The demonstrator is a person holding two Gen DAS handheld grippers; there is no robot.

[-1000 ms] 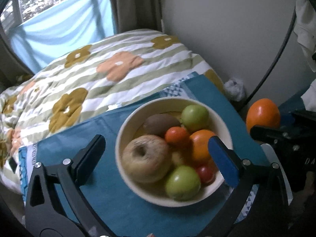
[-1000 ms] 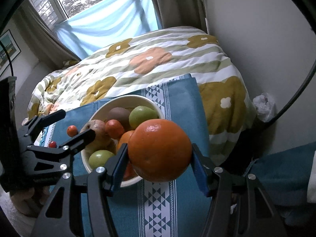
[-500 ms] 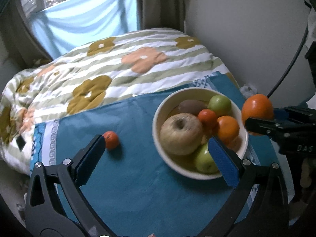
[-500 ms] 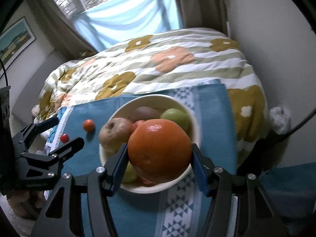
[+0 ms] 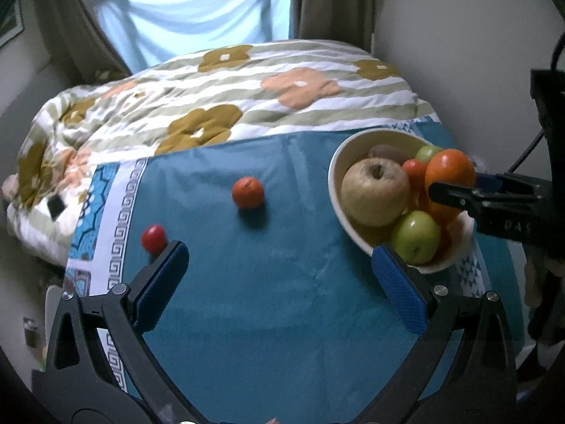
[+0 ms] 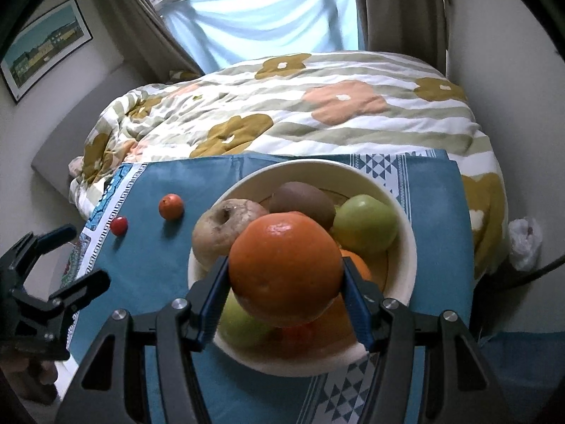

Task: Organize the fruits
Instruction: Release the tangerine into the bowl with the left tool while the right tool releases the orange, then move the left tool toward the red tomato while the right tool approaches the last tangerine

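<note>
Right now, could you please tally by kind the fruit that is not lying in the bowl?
Large orange, held by the right gripper: 1
Small tangerine, on the cloth: 1
Cherry tomato, on the cloth: 1
Total: 3

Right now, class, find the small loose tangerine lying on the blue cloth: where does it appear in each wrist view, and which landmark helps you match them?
Left wrist view: the tangerine lies at centre, left of the bowl.
Right wrist view: the tangerine lies left of centre, again left of the bowl.
Shared landmark: the small red fruit just beyond it.
</note>
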